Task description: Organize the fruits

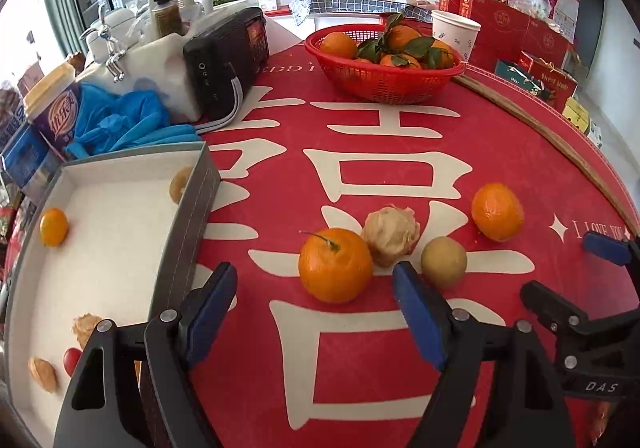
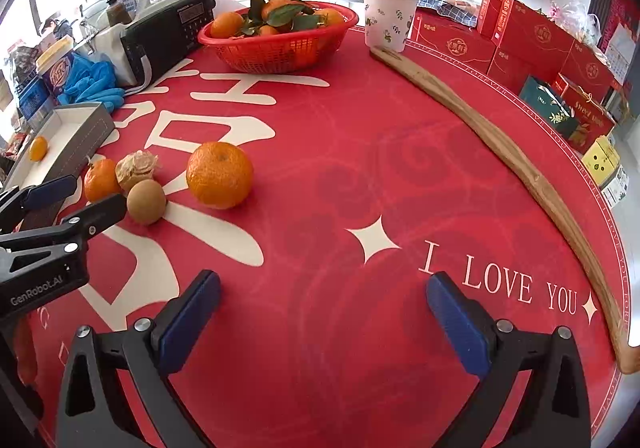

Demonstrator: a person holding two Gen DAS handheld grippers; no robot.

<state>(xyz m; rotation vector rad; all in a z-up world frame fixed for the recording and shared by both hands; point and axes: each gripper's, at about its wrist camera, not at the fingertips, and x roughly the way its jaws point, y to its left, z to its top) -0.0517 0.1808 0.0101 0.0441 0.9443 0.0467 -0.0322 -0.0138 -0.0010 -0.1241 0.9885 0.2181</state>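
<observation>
Left gripper (image 1: 316,288) wide open, empty, above stemmed orange (image 1: 335,265) near the table's (image 2: 360,152) left edge. Right gripper (image 2: 324,312) wide open, empty, over bare cloth.

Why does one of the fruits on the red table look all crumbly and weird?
The pale fruit between the stemmed orange and the brown fruit looks peeled, its torn skin hanging around it, unlike its whole neighbours.

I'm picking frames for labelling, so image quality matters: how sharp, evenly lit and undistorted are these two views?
Left wrist view: sharp on the oranges, soft even daylight, only faint shadows; fisheye bends the grey box and darkens the corners. Right wrist view: equally sharp, window glare at the far left, the wooden stick bowed by distortion.
</observation>
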